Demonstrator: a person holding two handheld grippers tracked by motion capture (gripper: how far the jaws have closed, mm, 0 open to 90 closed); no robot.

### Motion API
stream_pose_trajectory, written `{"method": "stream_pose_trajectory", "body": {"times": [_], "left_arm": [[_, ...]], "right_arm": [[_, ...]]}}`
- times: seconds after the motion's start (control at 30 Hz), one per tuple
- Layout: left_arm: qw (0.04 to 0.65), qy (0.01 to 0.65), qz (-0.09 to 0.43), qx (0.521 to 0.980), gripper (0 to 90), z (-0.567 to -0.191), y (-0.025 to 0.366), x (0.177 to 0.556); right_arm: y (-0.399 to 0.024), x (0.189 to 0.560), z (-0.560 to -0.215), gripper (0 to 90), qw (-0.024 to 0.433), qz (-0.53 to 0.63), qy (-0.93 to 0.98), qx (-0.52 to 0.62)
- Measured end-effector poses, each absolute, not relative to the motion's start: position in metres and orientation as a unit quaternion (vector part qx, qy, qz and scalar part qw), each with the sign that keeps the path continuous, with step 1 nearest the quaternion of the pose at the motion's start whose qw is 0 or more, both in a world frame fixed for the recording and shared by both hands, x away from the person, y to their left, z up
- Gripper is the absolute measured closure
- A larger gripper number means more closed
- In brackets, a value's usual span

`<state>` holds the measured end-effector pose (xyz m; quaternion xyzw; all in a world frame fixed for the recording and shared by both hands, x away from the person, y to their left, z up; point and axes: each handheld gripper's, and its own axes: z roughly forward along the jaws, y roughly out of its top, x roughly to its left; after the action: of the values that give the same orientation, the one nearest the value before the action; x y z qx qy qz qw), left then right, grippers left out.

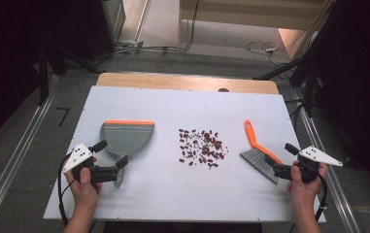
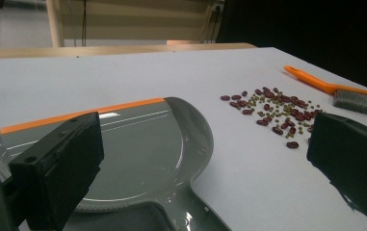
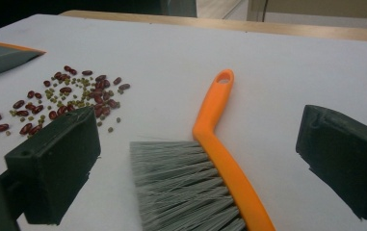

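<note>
Left gripper (image 1: 110, 153) stands wide, empty, astride the grey dustpan (image 1: 126, 137) handle near the table's (image 1: 173, 194) left edge. Right gripper (image 1: 279, 154) gapes wide, empty, over the orange-handled brush (image 1: 259, 154) near the right edge. Beans (image 1: 203, 147) lie scattered at mid-table.

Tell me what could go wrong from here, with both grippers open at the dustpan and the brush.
1. The right gripper straddles the orange-handled grey-bristled brush near the bristles; closing there may pinch bristles, giving a loose grip.
2. The left gripper sits over the grey plastic dustpan with an orange lip at its handle; a shallow grip could let it tilt.
3. The loose red and green beans could scatter under a fast sweep.
</note>
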<state>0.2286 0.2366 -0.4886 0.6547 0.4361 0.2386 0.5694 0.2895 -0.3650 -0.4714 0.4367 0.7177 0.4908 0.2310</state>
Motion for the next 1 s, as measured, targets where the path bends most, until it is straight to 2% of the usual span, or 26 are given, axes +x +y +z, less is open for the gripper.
{"method": "stream_pose_trajectory", "body": {"times": [0.6,1.0], "left_arm": [[0.564,0.430,0.236,0.665,0.0,-0.489,0.232,0.228],[0.557,0.434,0.241,0.666,0.0,-0.490,0.231,0.231]], "right_arm": [[-0.357,0.290,-0.444,0.0,0.244,0.491,0.711,0.441],[-0.343,0.312,-0.417,0.0,0.235,0.486,0.724,0.429]]}}
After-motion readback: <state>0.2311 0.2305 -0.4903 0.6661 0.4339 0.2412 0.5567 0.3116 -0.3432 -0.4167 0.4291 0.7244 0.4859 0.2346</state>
